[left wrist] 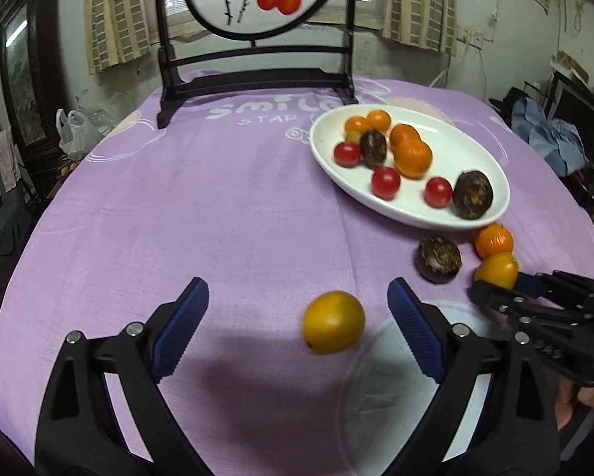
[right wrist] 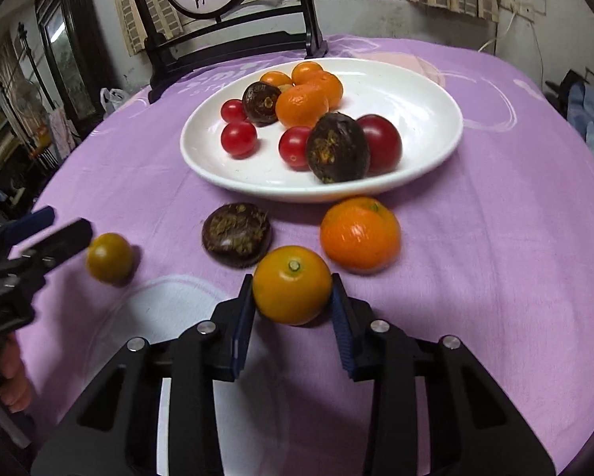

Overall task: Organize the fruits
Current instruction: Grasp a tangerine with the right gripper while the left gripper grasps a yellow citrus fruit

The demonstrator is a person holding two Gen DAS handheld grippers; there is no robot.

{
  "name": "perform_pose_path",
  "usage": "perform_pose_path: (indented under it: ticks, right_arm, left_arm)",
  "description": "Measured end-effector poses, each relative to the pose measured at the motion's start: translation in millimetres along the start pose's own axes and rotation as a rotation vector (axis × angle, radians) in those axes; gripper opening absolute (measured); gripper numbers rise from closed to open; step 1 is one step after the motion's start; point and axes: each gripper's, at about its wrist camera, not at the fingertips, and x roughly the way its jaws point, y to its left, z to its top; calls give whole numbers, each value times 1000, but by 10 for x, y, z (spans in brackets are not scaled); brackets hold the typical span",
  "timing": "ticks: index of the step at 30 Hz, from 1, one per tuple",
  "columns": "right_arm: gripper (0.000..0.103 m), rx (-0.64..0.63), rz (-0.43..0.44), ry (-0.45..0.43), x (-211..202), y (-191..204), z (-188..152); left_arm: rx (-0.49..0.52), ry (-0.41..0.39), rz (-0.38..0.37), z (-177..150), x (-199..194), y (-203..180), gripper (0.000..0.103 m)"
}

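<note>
One white oval plate point(right wrist: 428, 91) on the purple tablecloth point(right wrist: 495, 261) holds four oranges, four red tomatoes and two dark brown fruits. Four fruits lie on the cloth: an orange point(right wrist: 359, 233), a dark brown fruit point(right wrist: 236, 234) and two yellow-orange kumquats. We hold one kumquat point(right wrist: 292, 284) clamped between our right gripper's point(right wrist: 293, 297) blue pads. The other kumquat point(left wrist: 333, 322) lies between our left gripper's point(left wrist: 297, 319) wide-apart jaws, touching neither, nearer its right pad.
</note>
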Motion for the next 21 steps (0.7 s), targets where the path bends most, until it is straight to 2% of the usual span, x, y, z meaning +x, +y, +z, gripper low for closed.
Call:
perform_pose_path:
  ticks: [7, 14, 16, 17, 18, 20, 21]
  right_arm:
    - [37, -11, 39, -16, -224, 0, -220]
    - [37, -33, 54, -36, -276, 31, -228]
    - [37, -43, 57, -43, -287, 48, -227]
    - [37, -44, 58, -45, -290, 50, -223]
    - [37, -45, 60, -48, -295, 51, -222]
    - [37, -47, 61, -51, -299, 48, -220]
    - [37, -47, 60, -53, -303, 47, -222]
  left_arm:
    - [54, 27, 26, -77, 96, -111, 93]
    - [77, 65, 26, -144, 242, -154, 91]
    - [75, 82, 13, -159, 282, -156, 83]
    - [74, 96, 3, -170, 307, -158, 69]
    - [72, 112, -12, -177, 333, -153, 49]
    - [55, 127, -54, -192, 348, -136, 39]
    - [57, 128, -56, -192, 340, -140, 39]
